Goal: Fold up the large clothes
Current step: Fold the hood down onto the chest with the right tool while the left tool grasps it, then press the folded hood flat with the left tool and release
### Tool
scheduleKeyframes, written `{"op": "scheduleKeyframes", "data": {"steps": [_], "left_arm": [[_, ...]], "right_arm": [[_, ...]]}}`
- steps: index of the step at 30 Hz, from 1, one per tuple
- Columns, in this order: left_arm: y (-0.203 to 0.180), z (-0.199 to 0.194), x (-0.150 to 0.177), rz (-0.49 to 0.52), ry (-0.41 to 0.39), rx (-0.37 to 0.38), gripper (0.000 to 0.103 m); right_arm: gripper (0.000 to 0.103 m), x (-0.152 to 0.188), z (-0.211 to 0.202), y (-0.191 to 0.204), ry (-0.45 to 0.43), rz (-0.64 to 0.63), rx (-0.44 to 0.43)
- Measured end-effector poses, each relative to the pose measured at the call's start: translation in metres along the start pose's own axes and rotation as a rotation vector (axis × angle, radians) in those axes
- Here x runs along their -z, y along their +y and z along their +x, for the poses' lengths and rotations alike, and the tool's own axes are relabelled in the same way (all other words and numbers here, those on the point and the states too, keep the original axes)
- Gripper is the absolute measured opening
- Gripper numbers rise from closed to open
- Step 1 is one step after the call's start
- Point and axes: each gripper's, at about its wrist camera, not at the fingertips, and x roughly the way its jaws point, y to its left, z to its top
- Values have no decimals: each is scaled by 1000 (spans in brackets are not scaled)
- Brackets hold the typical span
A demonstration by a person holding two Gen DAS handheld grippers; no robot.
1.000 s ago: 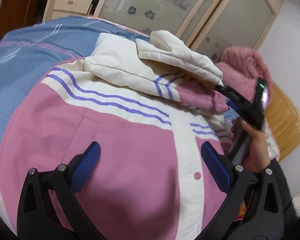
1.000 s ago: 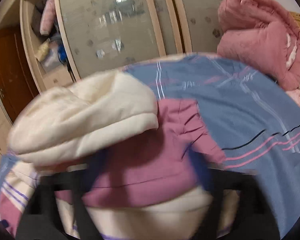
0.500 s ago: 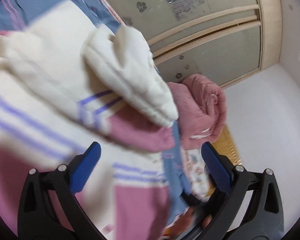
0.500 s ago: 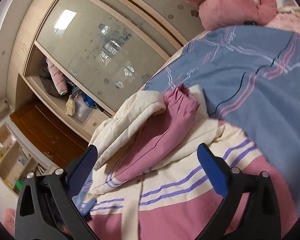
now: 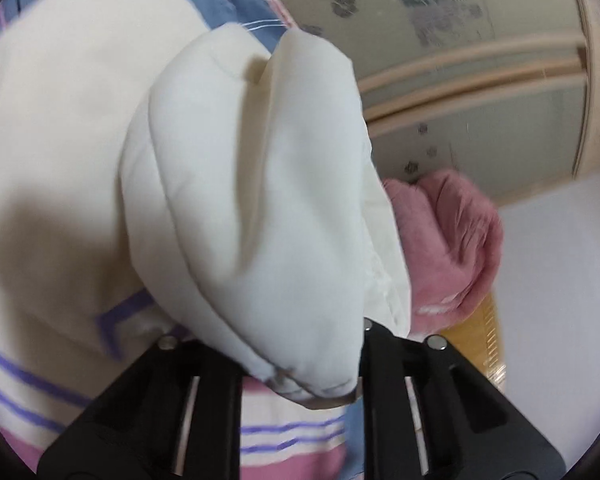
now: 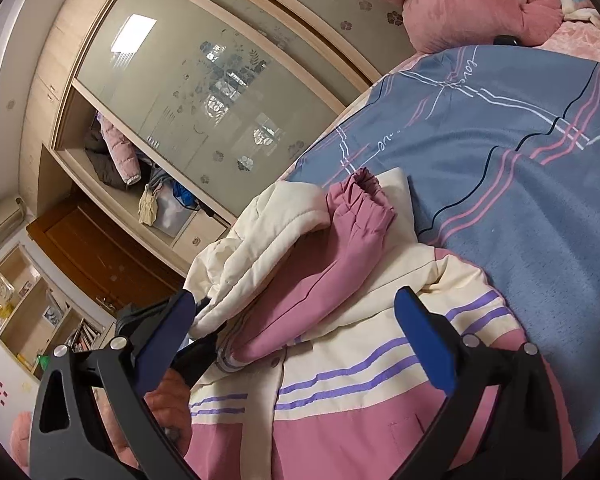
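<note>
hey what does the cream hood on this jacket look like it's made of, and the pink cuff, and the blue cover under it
Cream hood: looks like smooth matte woven shell over padding, judging by its puffy stitched panels; the left gripper is closed on its edge.
Pink cuff: likely the same thin woven fabric, gathered by elastic into puckers.
Blue cover: appears a soft, slightly fuzzy brushed fabric with printed stripes.

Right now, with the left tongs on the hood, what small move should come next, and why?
Probably draw the left tongs down toward the jacket, laying the hood over the folded pink sleeve. The hood is pinched and lifted, the sleeve lies across, and the right tongs hang open.
</note>
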Motion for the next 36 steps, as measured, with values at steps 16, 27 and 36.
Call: {"op": "scheduleKeyframes", "data": {"steps": [16, 27, 36], "left_arm": [[11, 10, 79, 560, -93, -428, 29], [-33, -155, 139, 747, -232, -234, 101], [-9, -274, 226, 994, -396, -502, 101]], "right_arm": [[100, 0, -7, -4, 30, -26, 4], [100, 11, -18, 27, 55, -130, -10], [100, 76, -80, 69, 53, -365, 5]]}}
